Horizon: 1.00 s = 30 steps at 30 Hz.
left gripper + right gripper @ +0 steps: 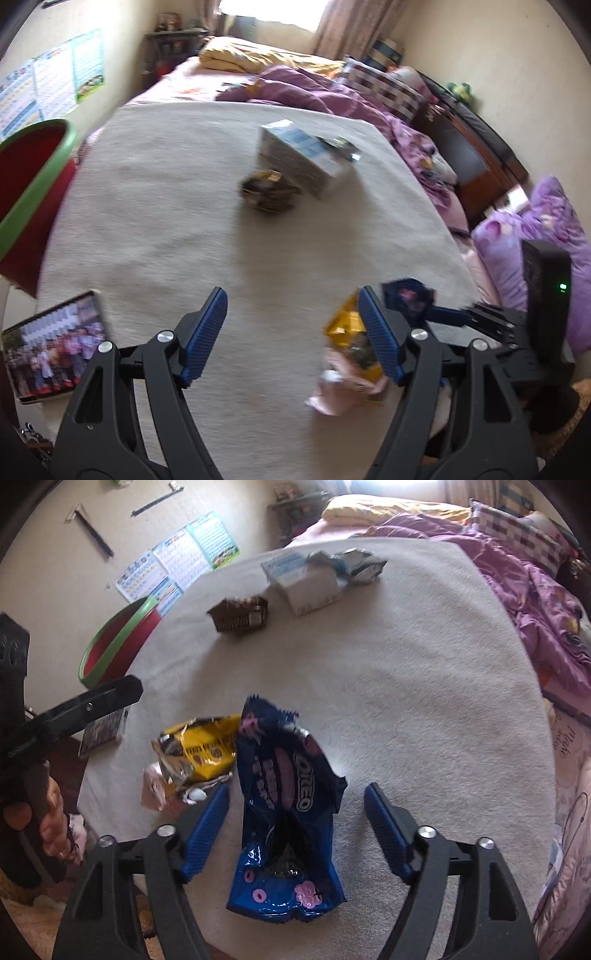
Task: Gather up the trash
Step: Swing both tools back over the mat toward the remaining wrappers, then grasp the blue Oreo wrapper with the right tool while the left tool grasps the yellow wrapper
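Both tongs are spread, the right tongs (297,830) straddling the blue Oreo wrapper (288,797) on the bench (424,701), ready to pinch it; the left tongs (291,332) hang empty beside the yellow wrapper (345,325).

Blown-out window (273,11) daylight, motion blur, fisheye

A torn blue Oreo wrapper (288,812) is lying flat on the cream blanket (424,701), a crumpled yellow wrapper (203,755) sitting just beside it.
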Available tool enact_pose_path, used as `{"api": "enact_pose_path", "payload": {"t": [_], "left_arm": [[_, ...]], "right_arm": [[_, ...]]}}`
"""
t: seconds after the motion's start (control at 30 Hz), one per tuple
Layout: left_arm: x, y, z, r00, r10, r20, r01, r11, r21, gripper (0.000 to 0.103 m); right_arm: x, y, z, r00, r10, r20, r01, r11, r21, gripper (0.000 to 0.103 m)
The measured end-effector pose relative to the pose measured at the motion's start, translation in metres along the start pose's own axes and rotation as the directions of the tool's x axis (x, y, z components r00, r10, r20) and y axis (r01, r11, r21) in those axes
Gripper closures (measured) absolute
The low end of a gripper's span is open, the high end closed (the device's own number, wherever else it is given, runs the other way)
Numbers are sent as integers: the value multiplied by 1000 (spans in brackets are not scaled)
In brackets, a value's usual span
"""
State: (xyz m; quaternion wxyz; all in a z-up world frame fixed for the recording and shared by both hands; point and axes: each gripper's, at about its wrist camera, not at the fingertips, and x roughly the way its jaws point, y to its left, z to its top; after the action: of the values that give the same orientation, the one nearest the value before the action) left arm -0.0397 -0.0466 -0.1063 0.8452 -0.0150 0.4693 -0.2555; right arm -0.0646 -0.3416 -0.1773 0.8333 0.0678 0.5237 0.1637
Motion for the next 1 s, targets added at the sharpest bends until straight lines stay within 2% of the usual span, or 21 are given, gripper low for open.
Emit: {"api": "enact_pose_path", "payload": {"t": [0.1, 0.13, 0.27, 0.33, 0.4, 0.43, 0.5, 0.53, 0.6, 0.67, 0.73, 0.77, 0.8, 0.87, 1.0], "left_arm": [[13, -18, -2, 999, -27, -45, 29, 999, 39, 32], [17, -22, -2, 998, -27, -59, 30, 998, 46, 32], [32, -32, 0, 994, -32, -107, 38, 998, 52, 32], [40, -35, 1, 991, -27, -128, 34, 998, 60, 35], [45, -35, 3, 990, -21, -141, 30, 998, 61, 52], [47, -34, 5, 989, -18, -144, 27, 998, 59, 56], [49, -28, 7, 990, -4, -140, 11, 999, 49, 74], [48, -25, 10, 992, 11, -128, -5, 999, 40, 77], [45, -20, 14, 994, 40, -97, -39, 999, 13, 77], [41, -13, 18, 995, 65, -76, -66, 998, -12, 77], [39, -9, 20, 995, 59, -77, -62, 998, -30, 76], [39, -8, 21, 995, 48, -83, -52, 998, -36, 70], [39, -8, 21, 995, 27, -93, -31, 999, -41, 56], [37, -8, 21, 993, -27, -111, 23, 999, -38, 45], [40, -21, 16, 984, -71, -163, 76, 997, 26, 46]], "right_arm": [[0, -7, 8, 1000, -3, 8, 3, 1000, -22, 62], [-1, -11, 11, 1000, -8, 24, 8, 1000, -22, 69], [-4, -25, 31, 995, -25, 97, 26, 1000, -10, 69], [-5, -28, 42, 991, -32, 129, 34, 999, -19, 69], [-6, -27, 52, 987, -32, 155, 39, 998, -41, 65], [-6, -28, 56, 986, -33, 162, 41, 998, -48, 63], [-4, -30, 63, 986, -28, 164, 36, 998, -45, 60], [-4, -31, 65, 987, -21, 161, 27, 999, -37, 58], [-4, -35, 67, 988, -13, 157, 16, 1000, -19, 49], [-3, -38, 67, 989, -5, 148, 6, 1000, -5, 48], [1, -39, 69, 991, 0, 137, -2, 1000, 12, 45], [2, -40, 68, 991, 4, 131, -7, 1000, 22, 44], [4, -39, 68, 992, 8, 127, -13, 999, 34, 44], [7, -42, 66, 993, 21, 119, -28, 998, 57, 43], [13, -43, 65, 994, 21, 107, -29, 997, 77, 43]]}}
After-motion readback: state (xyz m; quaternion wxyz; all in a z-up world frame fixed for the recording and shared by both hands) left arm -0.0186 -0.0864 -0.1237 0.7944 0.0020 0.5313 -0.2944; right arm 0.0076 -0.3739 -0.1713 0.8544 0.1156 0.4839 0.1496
